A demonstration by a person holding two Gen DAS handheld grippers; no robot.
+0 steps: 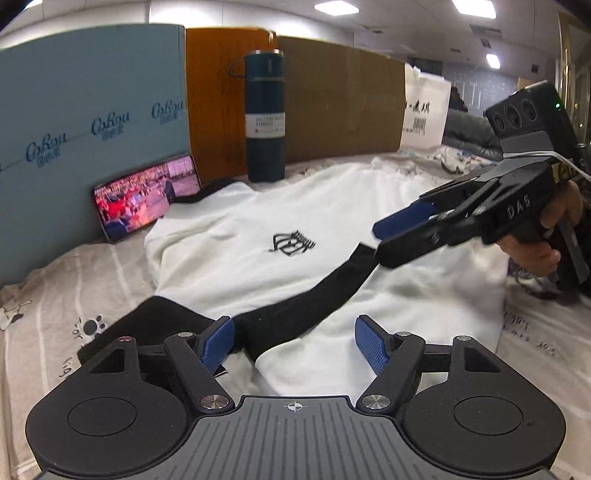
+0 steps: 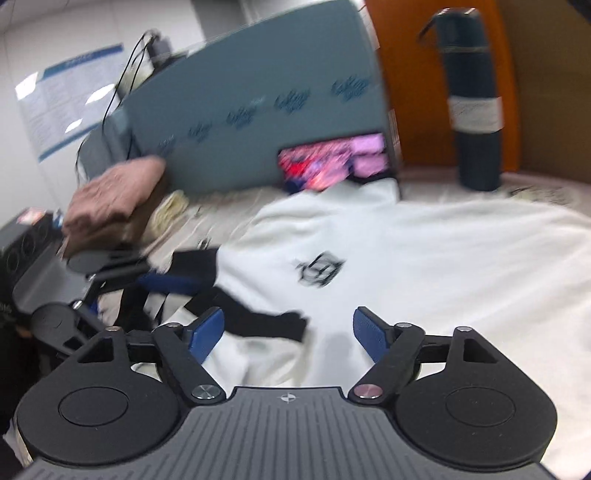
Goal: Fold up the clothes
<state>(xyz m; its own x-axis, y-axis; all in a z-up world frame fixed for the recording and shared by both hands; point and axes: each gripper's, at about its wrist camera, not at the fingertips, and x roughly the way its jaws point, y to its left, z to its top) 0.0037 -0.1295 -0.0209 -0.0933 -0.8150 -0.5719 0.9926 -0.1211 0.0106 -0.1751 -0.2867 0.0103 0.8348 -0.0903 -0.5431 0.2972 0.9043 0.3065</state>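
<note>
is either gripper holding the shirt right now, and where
Nothing is held. The left gripper and right gripper are both open above the white shirt, right one just off the black sleeve tip.

Bright ceiling lights (image 1: 334, 6), soft shadows, fisheye bending at edges, right wrist view motion-blurred

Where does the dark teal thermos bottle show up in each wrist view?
Left wrist: the thermos bottle stands upright at upper centre, against the orange board, behind the white shirt.
Right wrist: the bottle is at upper right, by the same board.
Shared landmark: the shirt's black logo.
</note>
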